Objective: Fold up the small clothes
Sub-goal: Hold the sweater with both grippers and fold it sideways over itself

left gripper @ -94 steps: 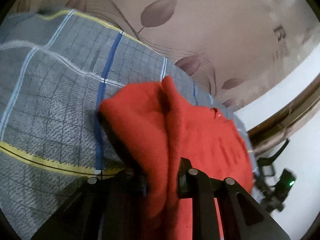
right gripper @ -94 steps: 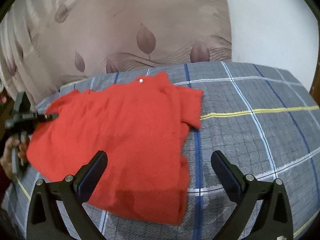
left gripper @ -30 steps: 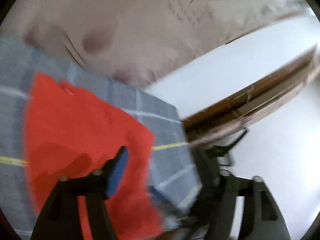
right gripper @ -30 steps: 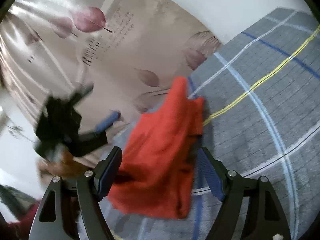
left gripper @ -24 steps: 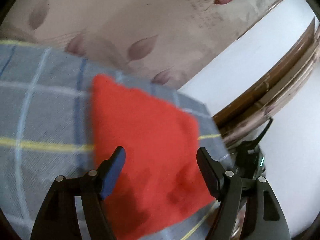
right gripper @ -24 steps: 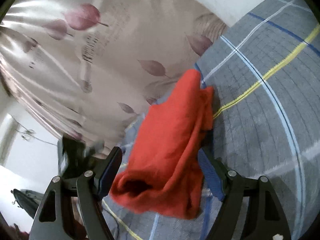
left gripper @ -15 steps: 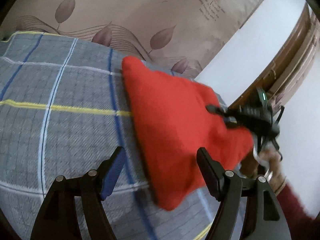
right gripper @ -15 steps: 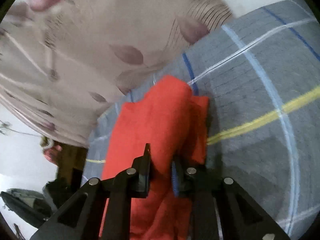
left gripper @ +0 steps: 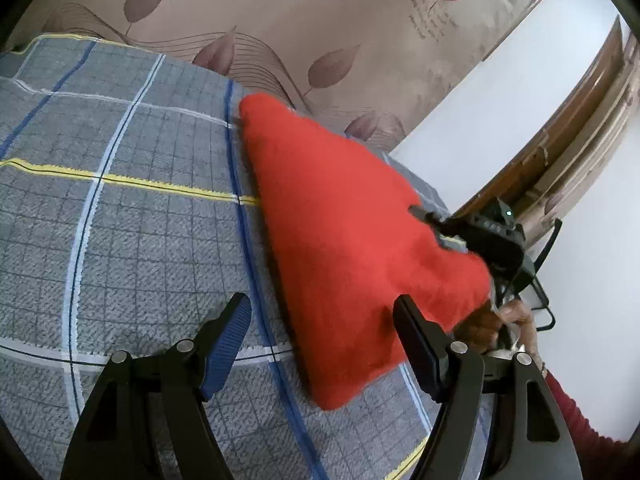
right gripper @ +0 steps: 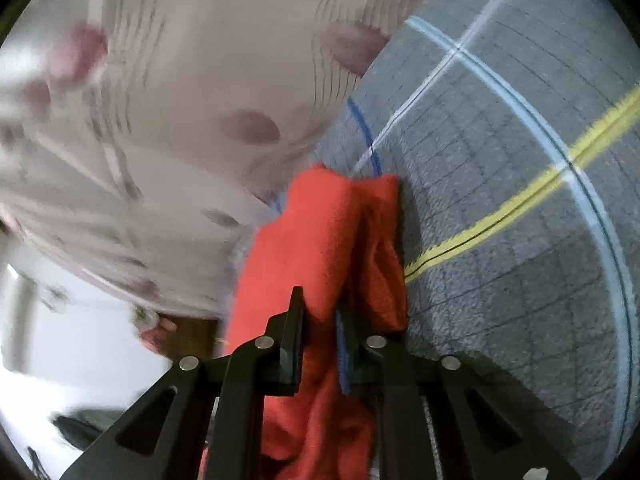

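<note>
A red knitted garment [left gripper: 340, 232] lies folded on a grey plaid blanket [left gripper: 132, 208], one end raised off it at the right. My left gripper [left gripper: 324, 316] is open and empty, just in front of the garment's near edge. My right gripper [right gripper: 320, 316] is shut on the red garment [right gripper: 316, 240], pinching a fold between its fingers; in the left wrist view it [left gripper: 424, 216] grips the garment's right edge and holds it up.
A beige curtain with a leaf print [left gripper: 280, 28] hangs behind the bed. A white wall [left gripper: 500, 88] and a brown wooden frame [left gripper: 560, 152] stand at the right. The plaid blanket [right gripper: 520, 200] extends to the right of the garment.
My left gripper let go of the garment and opened. My right gripper closed on the garment's edge and lifted it. Both cameras swung round.
</note>
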A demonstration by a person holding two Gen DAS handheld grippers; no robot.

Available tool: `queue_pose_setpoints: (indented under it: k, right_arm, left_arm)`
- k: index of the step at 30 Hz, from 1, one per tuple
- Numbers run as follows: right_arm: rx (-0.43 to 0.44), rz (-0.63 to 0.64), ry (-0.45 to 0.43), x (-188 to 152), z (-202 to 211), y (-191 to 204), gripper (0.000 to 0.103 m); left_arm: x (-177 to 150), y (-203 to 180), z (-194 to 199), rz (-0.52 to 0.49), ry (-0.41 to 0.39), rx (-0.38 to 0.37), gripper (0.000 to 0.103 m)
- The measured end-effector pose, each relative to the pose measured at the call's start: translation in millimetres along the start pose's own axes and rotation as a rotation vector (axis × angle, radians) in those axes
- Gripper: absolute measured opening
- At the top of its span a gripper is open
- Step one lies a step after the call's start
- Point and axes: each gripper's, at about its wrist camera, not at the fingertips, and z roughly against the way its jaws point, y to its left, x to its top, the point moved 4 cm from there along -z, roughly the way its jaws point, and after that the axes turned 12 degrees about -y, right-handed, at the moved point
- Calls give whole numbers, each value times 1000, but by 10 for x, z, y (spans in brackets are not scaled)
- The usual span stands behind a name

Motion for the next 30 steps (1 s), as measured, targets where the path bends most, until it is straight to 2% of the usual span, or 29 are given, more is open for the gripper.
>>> queue_pose_setpoints:
  k: [3,6,8,10,12,13,14,15,16,18,22,30]
  right_arm:
    - [-10,66,-11,3,120,128,23]
    - [-2,121,-11,-139,282,296,37]
    - [-39,175,-3,-282,412,409,68]
    - [-46,230,3,-479,494,536,71]
    - [-97,281,14,-637,537,581,71]
    - [-120,317,20,-728,532,616,70]
    - [-137,342,31,-810,528,616,56]
    - [-165,359,46,-865,512,594,38]
    - [-211,359,72,-912,494,519,8]
    - [-237,330,74,-918,569,352,10]
    - [-189,203,83,-926,712,95,9]
    - [-188,268,22,-786,845,294,15]
  left_arm:
    - [9,-16,24,-7,-14,7,74]
    - [23,10,25,8,-21,18,74]
    - [13,15,23,11,-18,24,74]
    - [15,-7,15,1,-18,35,74]
    - [7,-41,20,-12,-17,34,74]
    - [0,-58,15,-19,-15,38,74]
    - [-8,-74,10,-23,-11,42,74]
    - [-26,-93,11,-28,-7,43,74]
    - [-44,-113,22,-34,-6,42,74]
    - [-60,-138,68,-52,-16,54,74]
    - [-98,-141,136,-54,-16,59,74]
    - [-125,-223,107,-104,4,61,74]
